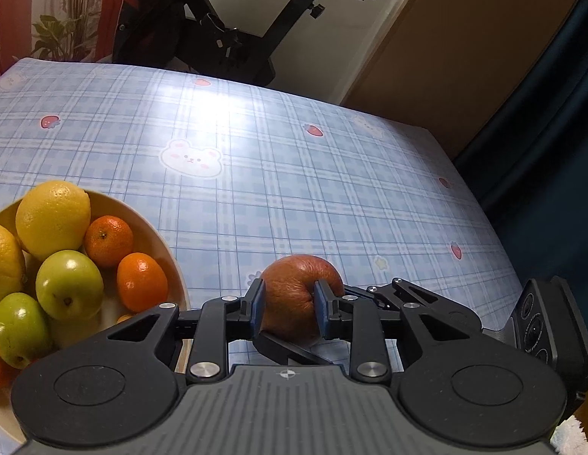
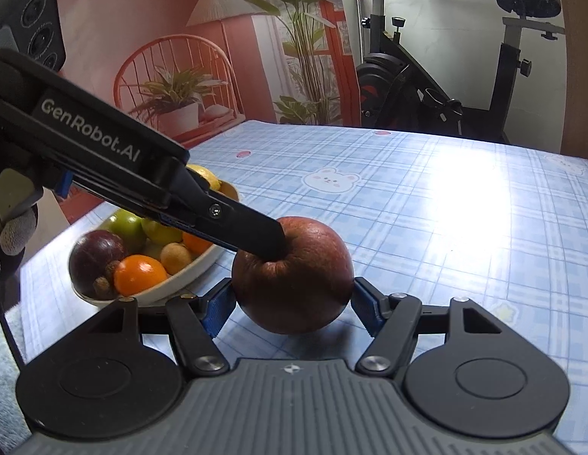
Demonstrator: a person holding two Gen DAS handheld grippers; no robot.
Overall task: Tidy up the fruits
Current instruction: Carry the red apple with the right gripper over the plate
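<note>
Red apple (image 2: 294,276) underside hidden; bowl (image 2: 187,284) partly behind left gripper (image 2: 273,244)

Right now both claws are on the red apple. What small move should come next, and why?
Probably open the left claw and draw it back. It only pinches the red apple at its stem hollow. The right claw presses its pads on the apple's wide sides, which looks like the firmer hold for carrying it to the nearby fruit bowl.

White lettering "GenRobot.AI" — on the black side of the left gripper (image 2: 282,244), nothing else legible
</note>
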